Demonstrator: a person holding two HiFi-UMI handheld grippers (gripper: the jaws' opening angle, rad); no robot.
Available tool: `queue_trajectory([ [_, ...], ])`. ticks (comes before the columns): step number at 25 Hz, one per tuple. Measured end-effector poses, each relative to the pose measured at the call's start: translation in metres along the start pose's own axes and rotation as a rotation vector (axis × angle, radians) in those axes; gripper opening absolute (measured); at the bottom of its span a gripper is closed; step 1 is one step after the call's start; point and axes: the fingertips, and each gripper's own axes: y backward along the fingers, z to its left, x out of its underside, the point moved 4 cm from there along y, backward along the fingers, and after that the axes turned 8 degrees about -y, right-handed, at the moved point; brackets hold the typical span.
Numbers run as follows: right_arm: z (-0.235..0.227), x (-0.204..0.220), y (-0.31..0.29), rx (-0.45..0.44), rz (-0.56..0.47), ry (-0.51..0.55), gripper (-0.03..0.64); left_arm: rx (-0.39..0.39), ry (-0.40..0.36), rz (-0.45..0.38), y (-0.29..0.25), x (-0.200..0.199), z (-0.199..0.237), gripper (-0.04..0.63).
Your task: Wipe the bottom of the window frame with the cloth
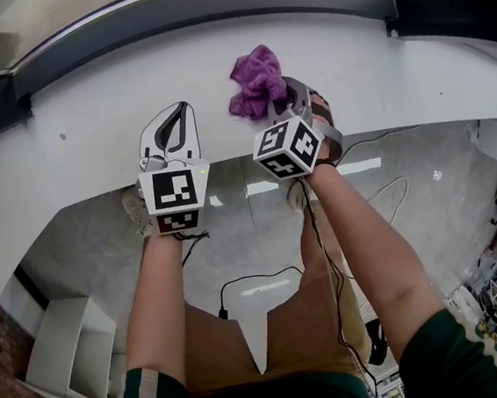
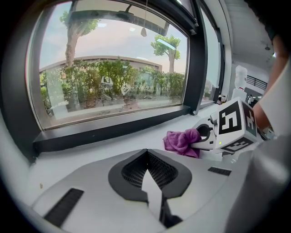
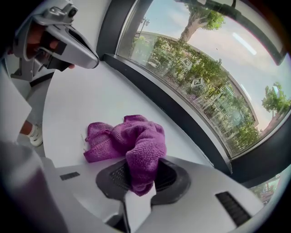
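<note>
A: Right gripper [image 3: 141,184] state?

B: Clenched on the cloth [image 3: 129,136]. One fold is pinched between the pads and the rest spills out ahead of the jaws.

A: Left gripper [image 2: 146,157]?

B: Jaws closed tip to tip with nothing between them. It hovers over the sill [image 1: 89,124], beside the right one and apart from the cloth.

A: Where does the cloth sit?

B: Bunched on the white sill, its free end resting on the surface. It's near the bottom frame rail [image 3: 182,117], the dark strip under the glass, but not touching it.

A: Handling?

B: My read is a light, soft, floppy purple knit. No stiffness, so it folds and drags rather than pushes. It won't slip much in the pads or break. A single-fold pinch leaves a loose tail that can roll under or trail off the rail.

A: Better grip point?

B: Probably gather more layers at the middle of the bunch. That puts a thick wad ahead of the jaws, so fabric meets the rail and not the jaw plastic.

A: Task status?

B: Wiping not started, judging by the gap to the rail.
</note>
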Motion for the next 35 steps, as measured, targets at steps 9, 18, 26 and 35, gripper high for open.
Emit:
queue_trajectory([
  [9, 0.026, -0.022, -0.004, -0.024, -0.015, 0.021, 0.089, -0.028, 0.019, 0.011, 0.013, 0.014, 0.021, 0.006],
  [18, 0.037, -0.033, -0.004, 0.006, -0.006, 0.006, 0.089, -0.064, 0.042, 0.017, 0.029, 0.029, 0.045, 0.006],
  [26, 0.058, -0.054, -0.004, -0.016, -0.029, 0.009, 0.089, -0.085, 0.056, 0.022, 0.038, 0.038, 0.058, 0.006],
  [35, 0.076, -0.068, -0.007, -0.041, -0.063, 0.020, 0.089, -0.102, 0.070, 0.025, 0.041, 0.045, 0.066, 0.006],
])
